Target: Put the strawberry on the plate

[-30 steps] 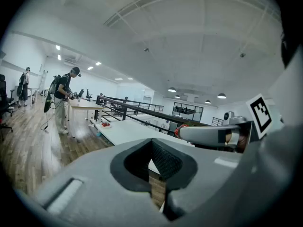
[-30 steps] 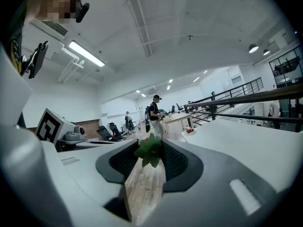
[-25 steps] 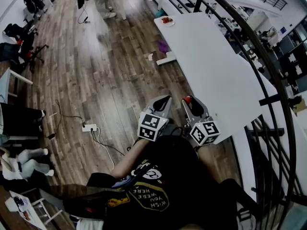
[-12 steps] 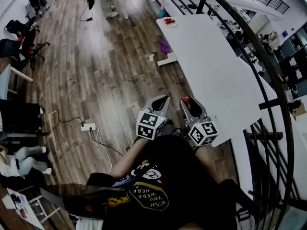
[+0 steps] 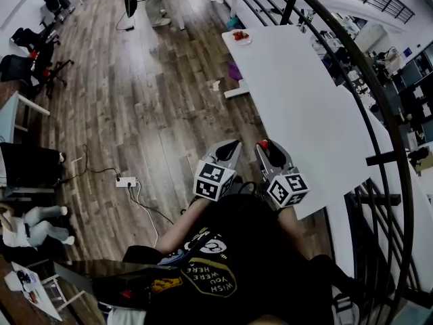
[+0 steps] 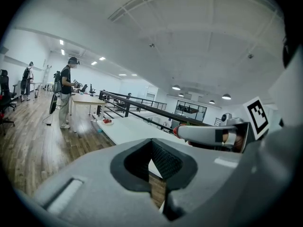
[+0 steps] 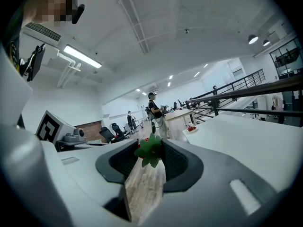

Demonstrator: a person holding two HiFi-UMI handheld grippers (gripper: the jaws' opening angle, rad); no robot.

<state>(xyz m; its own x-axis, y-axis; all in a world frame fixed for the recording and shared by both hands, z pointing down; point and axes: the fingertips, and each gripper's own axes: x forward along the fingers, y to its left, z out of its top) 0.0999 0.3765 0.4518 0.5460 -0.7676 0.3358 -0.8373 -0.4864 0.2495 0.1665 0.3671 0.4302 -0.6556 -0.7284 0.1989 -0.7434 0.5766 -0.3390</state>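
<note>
Currently, I have my right gripper (image 5: 268,147) clamped on the strawberry (image 7: 150,151) at the near end of the table (image 5: 304,93). The plate (image 5: 239,37) sits at the far end. My left gripper (image 5: 230,145) is closed and empty. Carrying and placing are outstanding.

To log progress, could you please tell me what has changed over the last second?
Hardly anything: the head view drifted slightly, so the plate sits a little lower in frame. The right gripper stays shut on the strawberry, the left gripper stays shut and empty, both by the near end of the table.
</note>
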